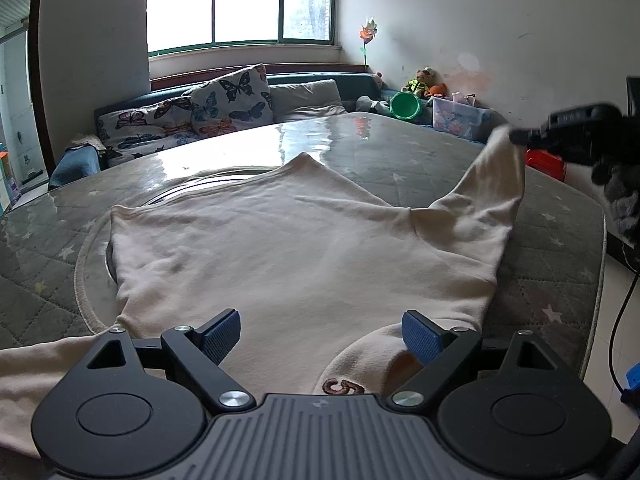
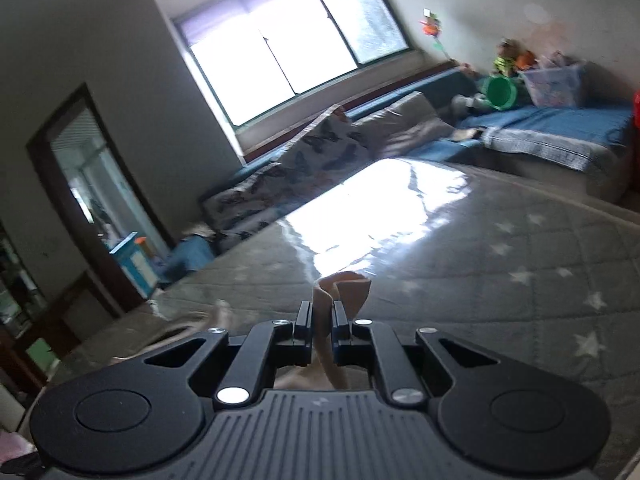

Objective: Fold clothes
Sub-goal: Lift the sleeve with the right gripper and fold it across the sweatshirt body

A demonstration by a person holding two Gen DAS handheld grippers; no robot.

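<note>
A cream sweatshirt (image 1: 296,248) lies spread on the table (image 1: 420,148), its neck opening with a brown "5" near me. My left gripper (image 1: 320,336) is open and empty, its blue pads just above the collar end of the garment. My right gripper (image 2: 321,314) is shut on the cuff of the sweatshirt's sleeve (image 2: 344,288). In the left wrist view the right gripper (image 1: 520,136) holds that sleeve (image 1: 492,188) lifted up at the right side of the table.
The table has a grey starred quilted cover (image 2: 520,280) under glossy clear plastic. Beyond it stands a sofa with butterfly cushions (image 1: 228,100), toys, a green bucket (image 1: 406,105) and a plastic box (image 1: 460,116). A doorway (image 2: 92,200) is at the left.
</note>
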